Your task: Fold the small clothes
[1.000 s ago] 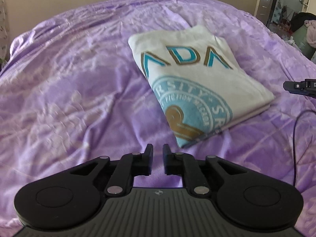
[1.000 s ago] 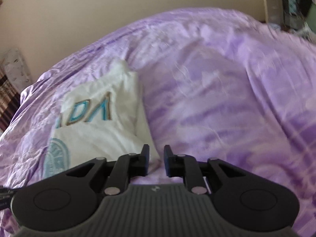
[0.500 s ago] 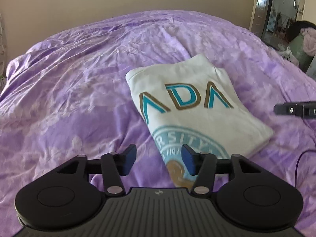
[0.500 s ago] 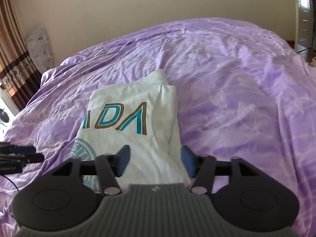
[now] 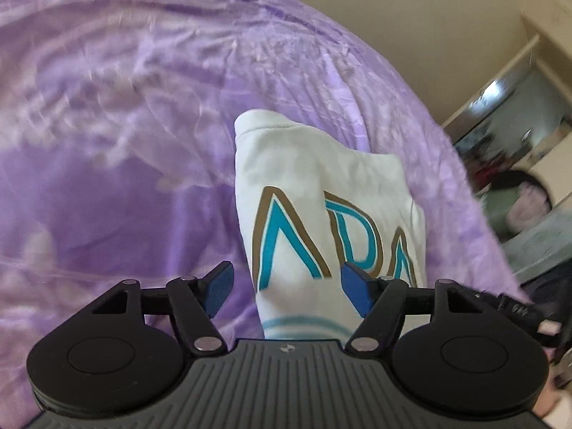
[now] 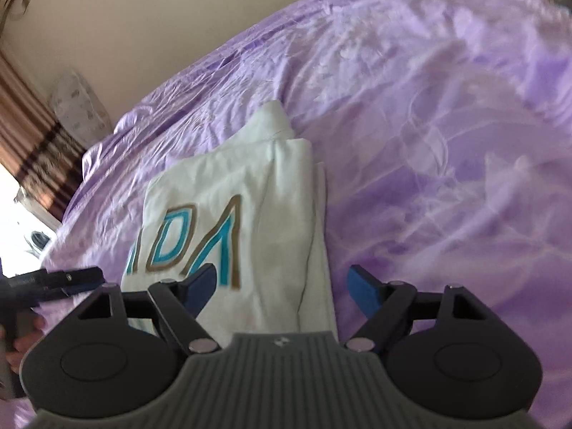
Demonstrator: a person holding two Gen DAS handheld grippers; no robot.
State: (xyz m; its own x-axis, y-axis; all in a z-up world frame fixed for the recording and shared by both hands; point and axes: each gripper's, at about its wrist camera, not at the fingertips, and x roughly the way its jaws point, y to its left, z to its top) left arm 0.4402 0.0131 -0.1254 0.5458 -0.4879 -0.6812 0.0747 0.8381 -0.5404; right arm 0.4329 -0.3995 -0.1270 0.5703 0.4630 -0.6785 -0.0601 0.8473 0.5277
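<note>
A folded white shirt with teal and gold letters lies on the purple bedspread. It also shows in the right wrist view. My left gripper is open and empty, its fingers either side of the shirt's near left edge. My right gripper is open and empty over the shirt's near right edge. The left gripper's finger shows at the left of the right wrist view, and the right gripper's finger at the right of the left wrist view.
The bedspread covers the whole bed. A beige wall stands behind it. A striped curtain hangs at the left. An open doorway and clutter lie to the right of the bed.
Both grippers went from nearly shut to wide open and moved in close over the folded shirt. Both views have tilted and are blurred by motion.
</note>
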